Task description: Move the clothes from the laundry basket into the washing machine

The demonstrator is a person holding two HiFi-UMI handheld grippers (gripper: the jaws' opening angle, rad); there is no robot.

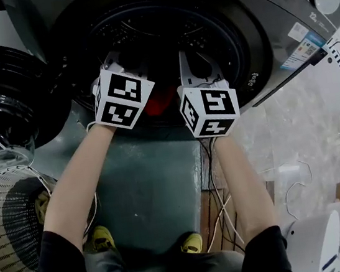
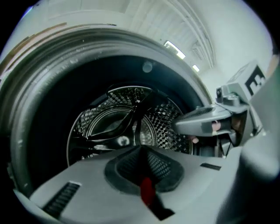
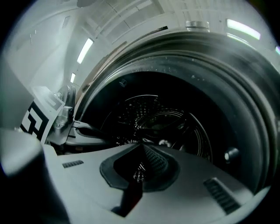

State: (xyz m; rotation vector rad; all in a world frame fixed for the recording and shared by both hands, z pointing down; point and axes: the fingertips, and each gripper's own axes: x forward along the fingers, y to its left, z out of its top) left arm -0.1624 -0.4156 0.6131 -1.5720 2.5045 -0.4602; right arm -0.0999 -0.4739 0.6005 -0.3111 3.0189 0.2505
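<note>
The washing machine [image 1: 259, 57] has its door open and its perforated drum [image 2: 131, 118] looks dark, with no clothes showing inside. Both grippers reach level into the opening side by side. My left gripper [image 1: 119, 63] has its jaws together [image 2: 141, 151]. My right gripper [image 1: 185, 58] has its jaws together too [image 3: 142, 148]. A red garment [image 1: 160, 100] lies low at the drum's lip between the two marker cubes. A thin red sliver shows through the seam under each pair of jaws. The white slatted laundry basket [image 1: 9, 240] stands at the lower left with a yellowish item [image 1: 41, 204] inside.
The round black washer door [image 1: 1, 93] hangs open at the left, beside the basket. Cables [image 1: 221, 213] trail across the floor on the right, and white objects [image 1: 316, 237] sit further right. The person's yellow shoes [image 1: 100, 239] stand on the teal floor before the machine.
</note>
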